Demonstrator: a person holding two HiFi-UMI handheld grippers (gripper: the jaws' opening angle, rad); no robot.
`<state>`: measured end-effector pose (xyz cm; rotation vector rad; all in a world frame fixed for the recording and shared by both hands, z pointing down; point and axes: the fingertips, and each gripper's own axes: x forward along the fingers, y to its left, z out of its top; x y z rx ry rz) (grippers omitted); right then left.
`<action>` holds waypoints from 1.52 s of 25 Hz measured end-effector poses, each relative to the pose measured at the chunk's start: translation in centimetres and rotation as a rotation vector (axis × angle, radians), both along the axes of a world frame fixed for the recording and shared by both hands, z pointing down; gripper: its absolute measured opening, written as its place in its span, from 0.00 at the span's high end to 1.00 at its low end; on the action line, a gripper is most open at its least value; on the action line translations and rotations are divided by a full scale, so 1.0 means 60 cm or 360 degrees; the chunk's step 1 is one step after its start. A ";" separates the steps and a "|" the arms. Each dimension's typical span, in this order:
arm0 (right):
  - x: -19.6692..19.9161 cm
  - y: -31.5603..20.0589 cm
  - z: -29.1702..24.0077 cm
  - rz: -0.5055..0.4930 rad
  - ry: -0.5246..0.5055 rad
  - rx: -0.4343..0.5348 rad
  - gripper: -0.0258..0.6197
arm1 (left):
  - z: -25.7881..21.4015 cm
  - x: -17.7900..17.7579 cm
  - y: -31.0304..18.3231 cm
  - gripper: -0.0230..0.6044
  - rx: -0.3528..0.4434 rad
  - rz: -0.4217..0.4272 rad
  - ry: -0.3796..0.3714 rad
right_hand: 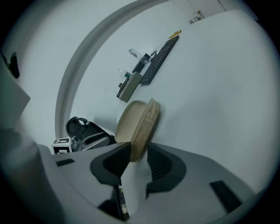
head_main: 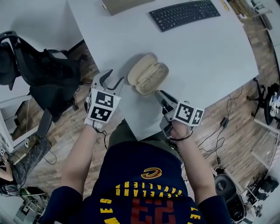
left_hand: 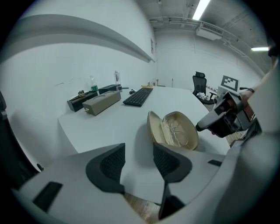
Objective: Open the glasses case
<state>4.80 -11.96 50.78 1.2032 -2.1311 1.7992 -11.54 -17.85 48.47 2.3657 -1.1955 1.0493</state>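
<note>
The beige glasses case (head_main: 148, 73) lies open on the white table (head_main: 205, 52), lid raised on its left side and a pair of glasses (left_hand: 178, 132) in the tray. In the right gripper view the case (right_hand: 136, 122) stands edge-on, its near end between the pads of my right gripper (right_hand: 138, 162). A sliver of space shows beside the pads, so the jaws stand open around it. In the head view the right gripper (head_main: 158, 93) sits at the case's near right end. My left gripper (head_main: 113, 79) hangs open and empty to the left of the case (left_hand: 175, 131), apart from it.
A black keyboard (head_main: 183, 13) lies at the table's far side, with a beige box (left_hand: 101, 103) and small bottles beyond it. The table's near corner is just in front of me. A black chair with a bag (head_main: 43, 74) stands at the left, and cables lie on the wooden floor (head_main: 227, 127).
</note>
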 end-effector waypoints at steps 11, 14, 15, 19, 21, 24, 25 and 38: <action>0.043 -0.003 -0.079 0.0066 0.0058 0.0178 0.76 | -0.101 0.006 0.028 0.62 0.0150 -0.0040 0.0202; 0.073 -0.010 -0.136 0.0108 0.0094 0.0300 0.76 | -0.154 0.019 0.037 0.63 0.0227 -0.0060 0.0354; 0.083 -0.014 -0.160 0.0116 0.0117 0.0354 0.76 | -0.171 0.024 0.041 0.63 0.0245 -0.0070 0.0403; 0.119 -0.039 -0.258 0.0123 0.0224 0.0624 0.76 | -0.238 0.039 0.052 0.66 0.0314 -0.0086 0.0568; 0.136 -0.048 -0.303 0.0114 0.0294 0.0762 0.76 | -0.270 0.049 0.058 0.67 0.0345 -0.0082 0.0640; 0.158 -0.052 -0.365 0.0112 0.0346 0.0927 0.76 | -0.308 0.068 0.073 0.68 0.0373 -0.0048 0.0726; 0.164 -0.053 -0.384 0.0114 0.0356 0.0974 0.76 | -0.321 0.075 0.076 0.69 0.0385 -0.0029 0.0747; 0.206 -0.002 -0.608 0.0171 0.0418 0.1404 0.79 | -0.440 0.133 0.126 0.70 0.0455 0.0116 0.0965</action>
